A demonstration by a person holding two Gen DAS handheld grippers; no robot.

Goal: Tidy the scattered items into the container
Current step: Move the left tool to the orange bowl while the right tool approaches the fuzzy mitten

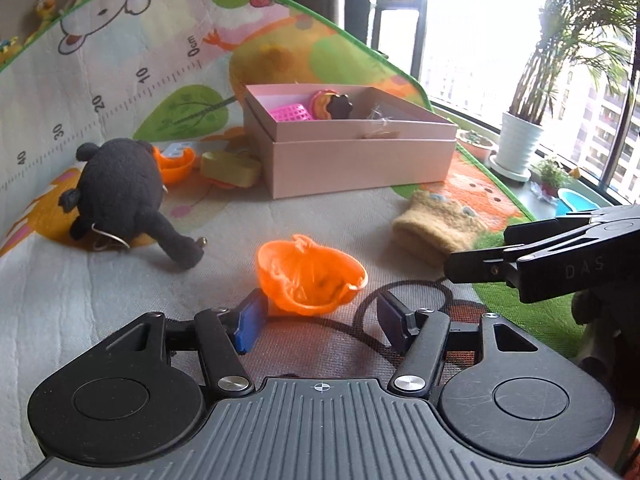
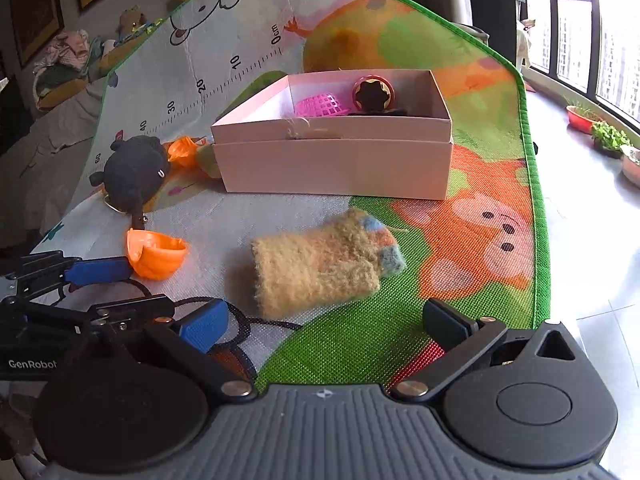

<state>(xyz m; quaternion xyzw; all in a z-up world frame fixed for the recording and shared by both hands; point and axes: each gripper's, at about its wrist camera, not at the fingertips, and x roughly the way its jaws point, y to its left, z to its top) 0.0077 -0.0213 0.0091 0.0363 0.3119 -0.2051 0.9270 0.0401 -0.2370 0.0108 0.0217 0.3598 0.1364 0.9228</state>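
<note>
**Left wrist view**
- Left gripper [image 1: 318, 320]: jaws spread wide, holding nothing. The left pad sits just beside, perhaps touching, the rim of the near orange shell [image 1: 310, 276]; the right pad stands apart from it.
- Near orange shell: thin, cup-shaped, lying tilted on the play mat [image 1: 100, 300]. Risk: closing on the curved wall could squeeze it out of the pads or flip it.
- Black cord [image 1: 404, 286]: loops on the mat beneath the jaws. Risk: the right pad could snag it and drag it along.
- Black plush toy [image 1: 120, 192], a second orange shell [image 1: 176, 164] and a yellow block [image 1: 230, 168]: all still on the mat, left of the pink box [image 1: 360, 164].
- Pink box: open, already holding a pink basket [image 1: 291, 113] and a brown flower piece [image 1: 339, 106].
- Right gripper [image 1: 480, 266]: enters from the right edge. Risk: the 2 tools could collide.

**Right wrist view**
- Right gripper [image 2: 324, 326]: jaws released and wide, empty, aimed at the yellow knitted mitten [image 2: 316, 270] lying just ahead, not touching.
- Mitten: soft and fuzzy. Risk: a shallow pinch may catch only fluff and drop it short of the box wall [image 2: 332, 168].
- Left gripper [image 2: 160, 292]: close alongside at left.
</note>
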